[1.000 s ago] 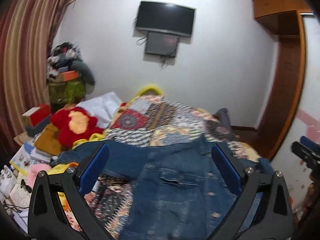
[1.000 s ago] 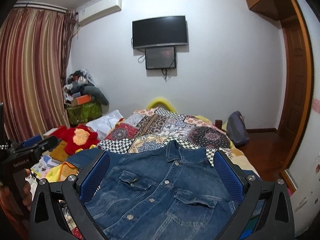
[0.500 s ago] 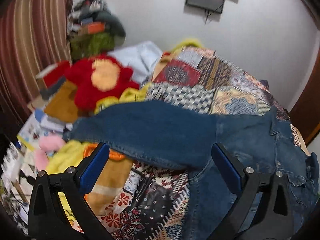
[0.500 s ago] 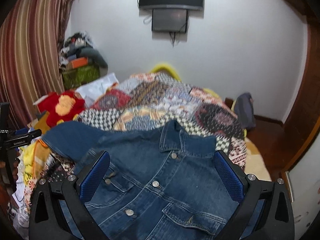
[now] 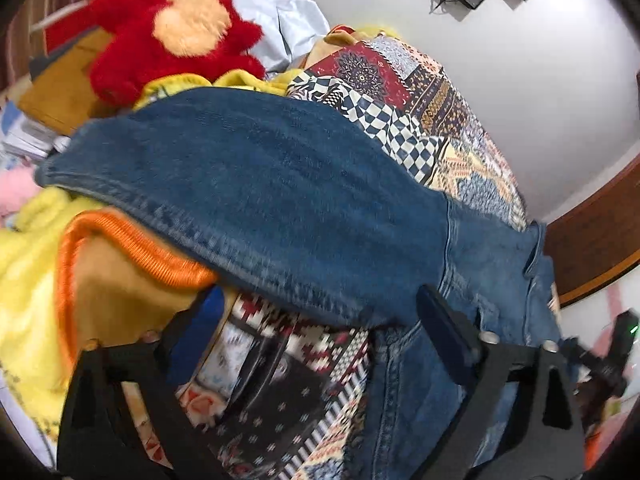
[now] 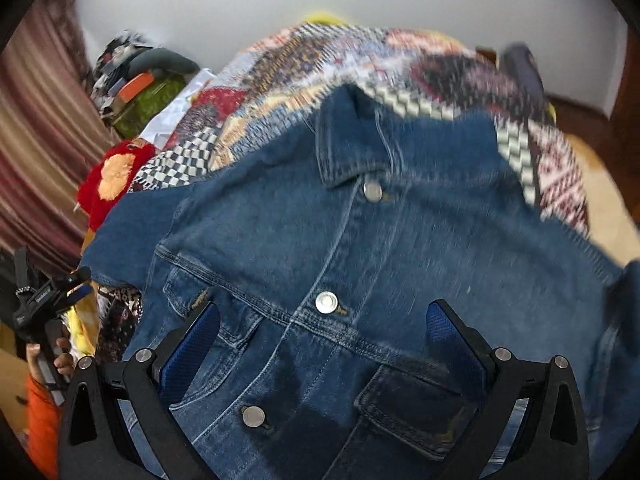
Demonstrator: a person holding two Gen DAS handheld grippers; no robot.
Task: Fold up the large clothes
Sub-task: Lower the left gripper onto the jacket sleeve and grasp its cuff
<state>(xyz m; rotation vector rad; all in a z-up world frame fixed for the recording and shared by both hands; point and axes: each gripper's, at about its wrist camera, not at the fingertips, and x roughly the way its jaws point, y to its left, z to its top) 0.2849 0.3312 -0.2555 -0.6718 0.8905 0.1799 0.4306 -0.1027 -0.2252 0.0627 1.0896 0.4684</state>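
Spread over the patchwork-quilted bed [image 6: 460,68], a blue denim button-front jacket [image 6: 360,248] lies face up, its sleeve [image 5: 260,192] stretching left toward a red plush toy [image 5: 168,36]. Left gripper [image 5: 320,336] and right gripper [image 6: 322,336] hover near, jaws wide, gripping nothing.

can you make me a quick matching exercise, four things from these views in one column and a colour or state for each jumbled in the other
Things:
1. denim jacket
2. plush toy
3. quilt
4. left gripper

Colour or state:
A. red with a pale orange patch
B. open, holding nothing
C. blue, buttoned, lying front up
D. patchwork of many patterns

Pairs: 1-C, 2-A, 3-D, 4-B
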